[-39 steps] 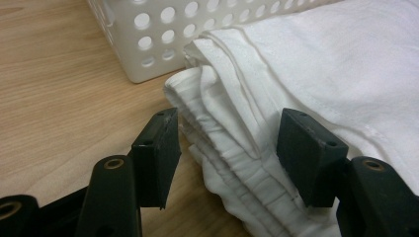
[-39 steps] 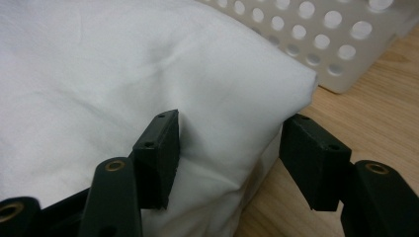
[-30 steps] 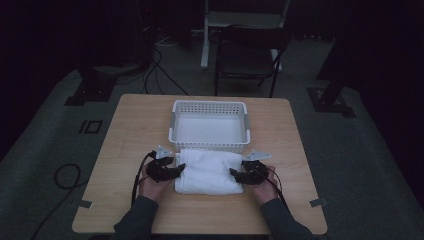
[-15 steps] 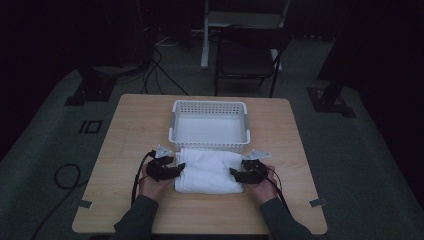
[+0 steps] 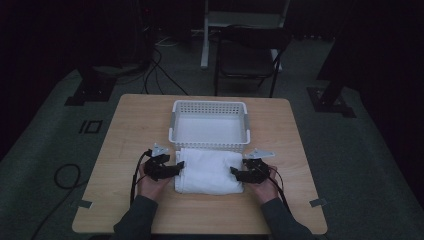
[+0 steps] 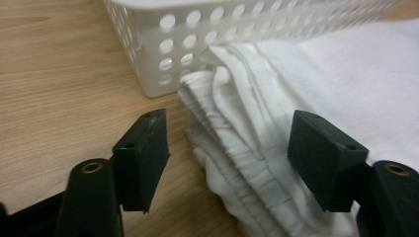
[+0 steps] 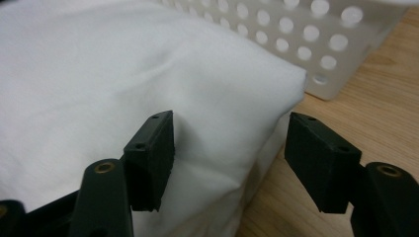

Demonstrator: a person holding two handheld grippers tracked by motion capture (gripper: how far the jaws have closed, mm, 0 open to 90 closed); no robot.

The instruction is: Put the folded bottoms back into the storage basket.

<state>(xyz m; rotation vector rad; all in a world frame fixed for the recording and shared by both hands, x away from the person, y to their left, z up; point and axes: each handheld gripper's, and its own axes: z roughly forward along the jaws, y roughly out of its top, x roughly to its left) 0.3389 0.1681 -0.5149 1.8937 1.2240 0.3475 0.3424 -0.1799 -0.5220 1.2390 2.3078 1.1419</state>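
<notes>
Both grippers' jaws have just been opening: left gripper and right gripper are straddling one folded towel, pads apart; one basket is sitting at twelve o'clock.

Folded white towel flat against basket
</notes>
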